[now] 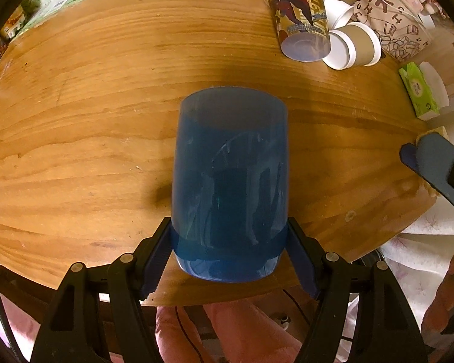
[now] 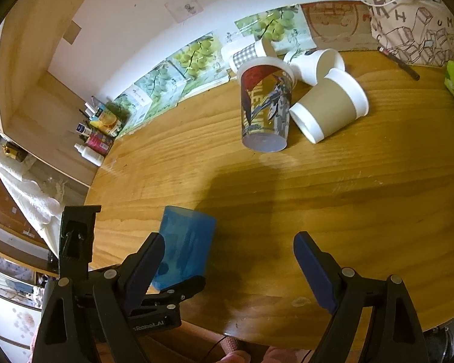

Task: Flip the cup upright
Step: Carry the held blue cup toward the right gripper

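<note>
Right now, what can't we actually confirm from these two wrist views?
- Blue cup: which end is the mouth; translucent wall, motion blur, left wrist view.
- Whether it touches the table: left gripper fingers hide its near end.
- Right wrist view: right gripper finger covers the cup's lower corner.
- Checked cup: mostly behind the printed cup.

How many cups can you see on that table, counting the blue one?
5: the blue cup gripped by the left gripper, plus the printed cup, brown cup, white cup and checked cup clustered at the back. More may hide behind.
</note>
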Motion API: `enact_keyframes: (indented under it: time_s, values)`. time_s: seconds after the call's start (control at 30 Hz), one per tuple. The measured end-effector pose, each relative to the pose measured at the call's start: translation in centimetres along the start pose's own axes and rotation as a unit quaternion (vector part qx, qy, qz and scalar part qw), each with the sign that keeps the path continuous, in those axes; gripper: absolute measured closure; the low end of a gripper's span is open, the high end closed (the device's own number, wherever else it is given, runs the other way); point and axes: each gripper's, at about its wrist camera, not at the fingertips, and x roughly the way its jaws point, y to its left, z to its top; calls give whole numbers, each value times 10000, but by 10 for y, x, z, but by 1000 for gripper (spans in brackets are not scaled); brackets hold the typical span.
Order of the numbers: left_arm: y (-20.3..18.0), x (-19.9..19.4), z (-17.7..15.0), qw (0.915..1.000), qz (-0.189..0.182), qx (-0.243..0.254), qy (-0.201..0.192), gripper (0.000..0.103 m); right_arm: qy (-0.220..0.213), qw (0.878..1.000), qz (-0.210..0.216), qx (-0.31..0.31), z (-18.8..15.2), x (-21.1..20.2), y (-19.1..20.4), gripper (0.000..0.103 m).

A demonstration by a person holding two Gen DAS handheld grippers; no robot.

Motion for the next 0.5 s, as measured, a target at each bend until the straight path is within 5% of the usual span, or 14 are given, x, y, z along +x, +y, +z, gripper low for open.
enact_keyframes:
  time_s: [0.5]
  values:
    - [12, -23, -16, 9992, -287, 192, 177, 24, 705, 9944, 492, 607, 4, 34, 0, 15]
